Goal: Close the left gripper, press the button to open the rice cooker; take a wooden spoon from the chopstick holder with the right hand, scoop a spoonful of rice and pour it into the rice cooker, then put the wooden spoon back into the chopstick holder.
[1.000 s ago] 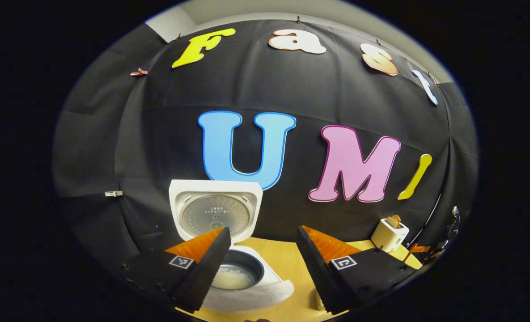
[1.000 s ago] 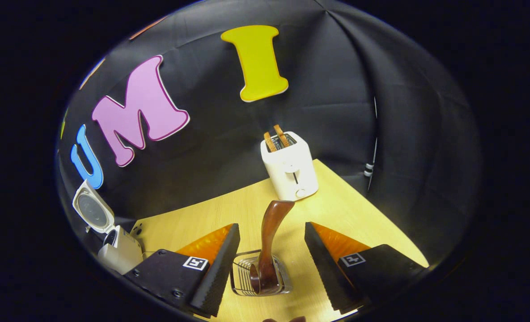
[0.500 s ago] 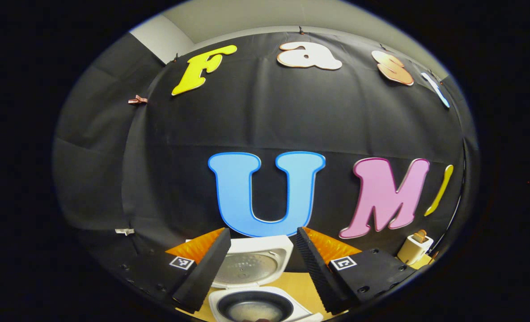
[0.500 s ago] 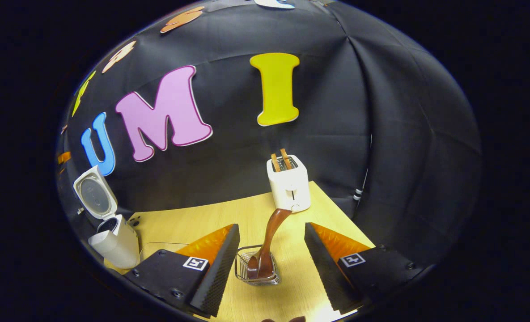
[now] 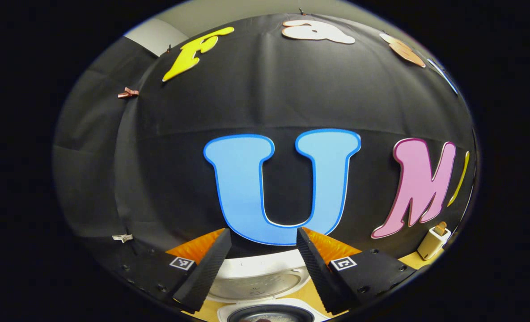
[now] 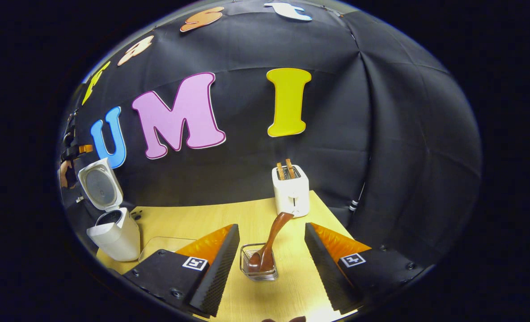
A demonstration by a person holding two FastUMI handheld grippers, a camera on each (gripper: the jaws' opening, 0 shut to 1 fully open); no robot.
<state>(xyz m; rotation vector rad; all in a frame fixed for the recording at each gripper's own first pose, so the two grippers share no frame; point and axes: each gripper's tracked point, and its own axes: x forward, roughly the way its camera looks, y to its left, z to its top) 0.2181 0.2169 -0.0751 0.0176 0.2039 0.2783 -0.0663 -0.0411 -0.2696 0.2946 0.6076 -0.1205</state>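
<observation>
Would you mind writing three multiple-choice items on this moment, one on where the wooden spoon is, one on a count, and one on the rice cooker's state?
1. Where is the wooden spoon?
A. Standing in the chopstick holder
B. Lying flat on the table
C. Inside the rice cooker

2. How many slices stick out of the toaster?
A. None
B. Two
C. Four

3. What state is the rice cooker's lid in?
A. Shut
B. Taken off and laid on the table
C. Raised open

Answers: 1 A, the spoon's bowl sits down in the wire holder with its handle leaning up, between the fingers of the open right gripper. 2 B, two brown slices show at the toaster's top. 3 C, the lid stands upright behind the pot, also seen in the left gripper view past the open left gripper.
</observation>
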